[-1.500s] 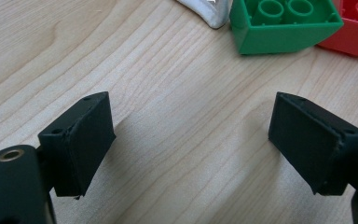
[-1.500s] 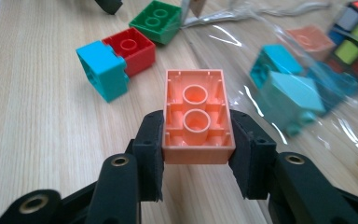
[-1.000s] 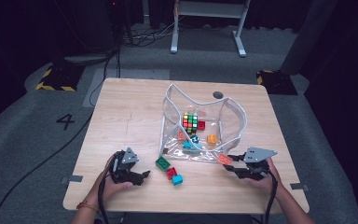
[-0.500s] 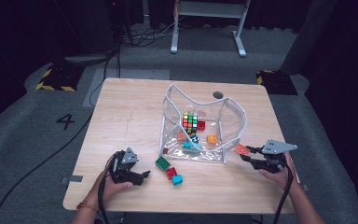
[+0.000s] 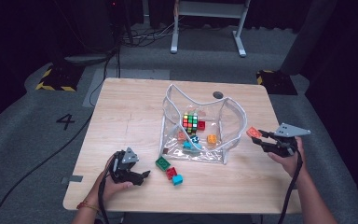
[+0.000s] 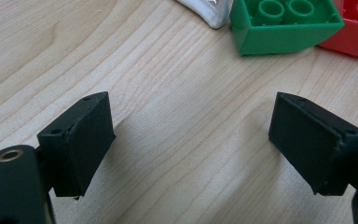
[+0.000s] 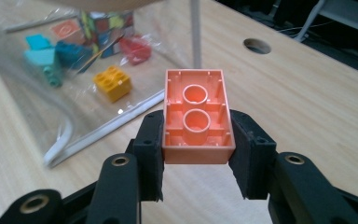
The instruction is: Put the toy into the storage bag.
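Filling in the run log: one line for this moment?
right claw: shut on orange brick | left claw: open, over table | clear bag: open

Left gripper view: green brick (image 6: 284,23) and red brick (image 6: 356,25) cut off by top edge. Right gripper view: near wall of clear bag (image 7: 9,60) blurred; cube (image 7: 105,23) partly cut off at top. High view: worktop's near-right corner hidden behind forearm (image 5: 303,191).

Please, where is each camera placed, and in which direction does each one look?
High view: above the person's side, looking forward and down on the table; both forearms show.
Left gripper view: rides the left gripper, facing the green brick; open jaws show.
Right gripper view: rides the right gripper, facing the clear bag; jaws clamp the orange brick.
Shared: the high view also shows that orange brick.
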`<state>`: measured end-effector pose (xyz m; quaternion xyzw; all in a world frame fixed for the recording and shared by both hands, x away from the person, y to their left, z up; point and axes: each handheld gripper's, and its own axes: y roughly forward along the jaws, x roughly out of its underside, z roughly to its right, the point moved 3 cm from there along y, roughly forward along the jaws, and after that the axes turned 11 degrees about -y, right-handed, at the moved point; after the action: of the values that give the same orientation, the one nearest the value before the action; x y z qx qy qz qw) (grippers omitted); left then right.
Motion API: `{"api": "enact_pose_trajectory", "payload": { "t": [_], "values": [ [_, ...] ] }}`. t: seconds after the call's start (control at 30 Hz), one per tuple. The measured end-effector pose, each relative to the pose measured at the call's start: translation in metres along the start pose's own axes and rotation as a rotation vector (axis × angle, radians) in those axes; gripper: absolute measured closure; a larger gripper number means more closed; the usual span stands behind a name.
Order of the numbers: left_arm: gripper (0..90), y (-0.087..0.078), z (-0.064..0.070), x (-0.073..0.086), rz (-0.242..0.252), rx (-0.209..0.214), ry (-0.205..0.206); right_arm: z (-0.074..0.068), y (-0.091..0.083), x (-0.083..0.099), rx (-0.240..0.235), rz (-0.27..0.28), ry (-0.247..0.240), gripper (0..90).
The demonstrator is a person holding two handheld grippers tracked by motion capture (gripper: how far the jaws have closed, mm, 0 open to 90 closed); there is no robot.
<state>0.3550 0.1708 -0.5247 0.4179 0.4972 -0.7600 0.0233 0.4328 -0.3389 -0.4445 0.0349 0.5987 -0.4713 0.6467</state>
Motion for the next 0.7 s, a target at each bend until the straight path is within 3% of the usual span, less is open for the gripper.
{"api": "enact_pose_trajectory", "payload": {
  "t": [0.37,0.7],
  "values": [
    [14.0,0.0,0.0,0.0,0.0,-0.001,0.003,0.037,-0.007,-0.039,0.056,0.036,0.01,59.0],
    [13.9,0.001,0.0,-0.001,0.005,0.001,0.006,0.049,-0.006,-0.078,0.051,0.069,-0.011,59.0]
  ]
}}
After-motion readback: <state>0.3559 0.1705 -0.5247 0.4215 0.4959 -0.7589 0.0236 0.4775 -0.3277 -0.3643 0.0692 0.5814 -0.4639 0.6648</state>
